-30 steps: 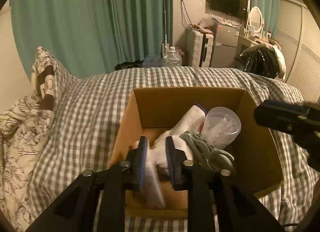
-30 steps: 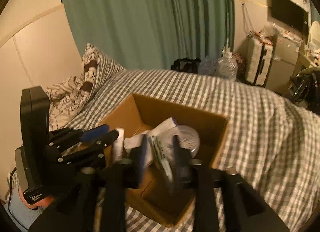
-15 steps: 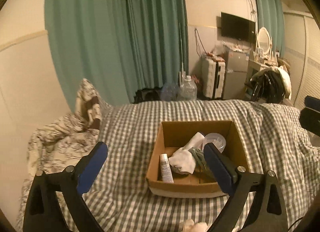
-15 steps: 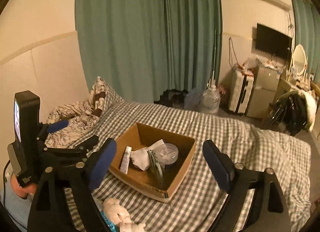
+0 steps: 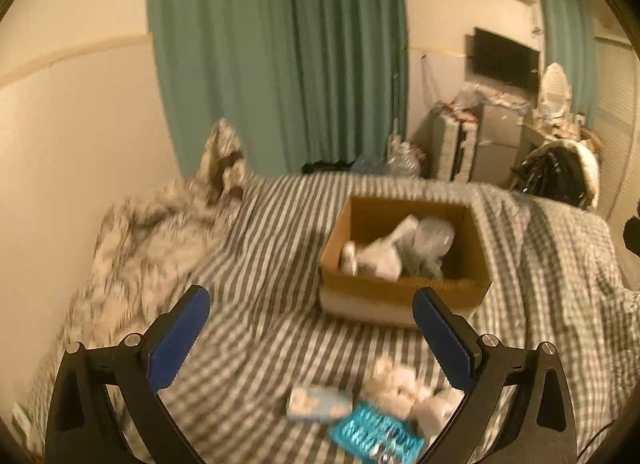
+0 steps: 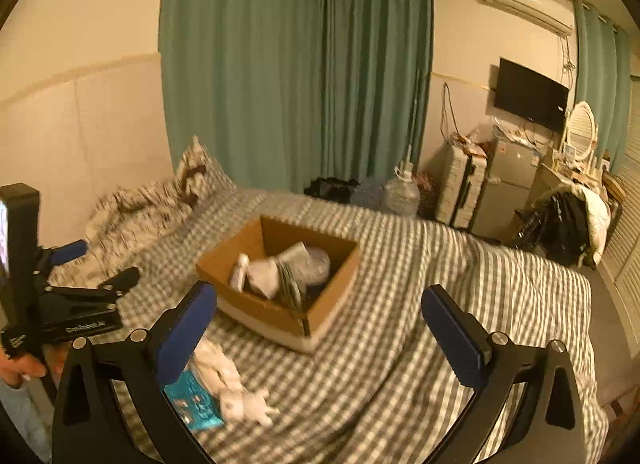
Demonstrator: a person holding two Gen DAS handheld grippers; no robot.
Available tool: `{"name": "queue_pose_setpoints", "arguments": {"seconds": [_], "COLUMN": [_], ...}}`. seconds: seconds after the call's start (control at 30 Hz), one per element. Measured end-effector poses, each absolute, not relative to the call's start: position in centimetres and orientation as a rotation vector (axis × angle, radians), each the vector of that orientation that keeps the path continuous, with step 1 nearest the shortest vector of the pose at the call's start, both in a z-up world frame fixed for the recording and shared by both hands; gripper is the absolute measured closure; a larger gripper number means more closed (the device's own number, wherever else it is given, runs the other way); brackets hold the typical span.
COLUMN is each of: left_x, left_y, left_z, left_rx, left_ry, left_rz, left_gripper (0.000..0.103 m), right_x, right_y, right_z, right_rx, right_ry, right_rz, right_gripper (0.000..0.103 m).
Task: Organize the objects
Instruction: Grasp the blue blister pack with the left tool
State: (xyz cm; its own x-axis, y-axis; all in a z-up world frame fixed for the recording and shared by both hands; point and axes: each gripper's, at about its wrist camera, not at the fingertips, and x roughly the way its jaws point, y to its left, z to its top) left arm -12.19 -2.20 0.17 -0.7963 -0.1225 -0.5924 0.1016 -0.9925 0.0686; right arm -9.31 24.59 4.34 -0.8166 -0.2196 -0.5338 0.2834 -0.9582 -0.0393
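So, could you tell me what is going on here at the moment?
A person is tidying loose things on a bed into a cardboard box, with a claw in each hand. Both the left claw and the right claw are open and hold nothing. The box already holds a tube, a white cloth and a clear container. A white plush toy and a teal packet lie on the checked blanket.

Cardboard box (image 5: 404,296) on checked bedspread (image 5: 260,304)
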Motion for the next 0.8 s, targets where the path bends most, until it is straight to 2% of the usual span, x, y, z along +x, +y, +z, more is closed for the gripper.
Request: {"name": "queue_pose_setpoints", "arguments": {"seconds": [0.13, 0.4, 0.67, 0.8], "left_x": [-11.3, -10.8, -11.3, -11.3], "left_y": [-2.2, -1.0, 0.4, 1.1], "left_z": [-4.1, -12.0, -17.0, -17.8], "left_rx": [1.044, 1.261, 1.451, 1.489], "left_ry": [0.033, 0.041, 0.038, 0.056], "left_rz": [-2.790, -2.693, -2.647, -2.682], "left_gripper": [0.000, 0.000, 0.000, 0.000], "right_x": [-9.3, -10.2, -10.9, -11.1], "right_y": [24.9, 24.2, 24.1, 23.9], "right_z": [-0.3, -8.3, -10.2, -10.8], "right_rx": [0.877, 1.066, 1.124, 1.150], "right_ry": [0.167, 0.164, 0.128, 0.125], "right_rz": [-2.759, -2.688, -2.679, -2.673], "right_gripper": [0.000, 0.000, 0.000, 0.000]}}
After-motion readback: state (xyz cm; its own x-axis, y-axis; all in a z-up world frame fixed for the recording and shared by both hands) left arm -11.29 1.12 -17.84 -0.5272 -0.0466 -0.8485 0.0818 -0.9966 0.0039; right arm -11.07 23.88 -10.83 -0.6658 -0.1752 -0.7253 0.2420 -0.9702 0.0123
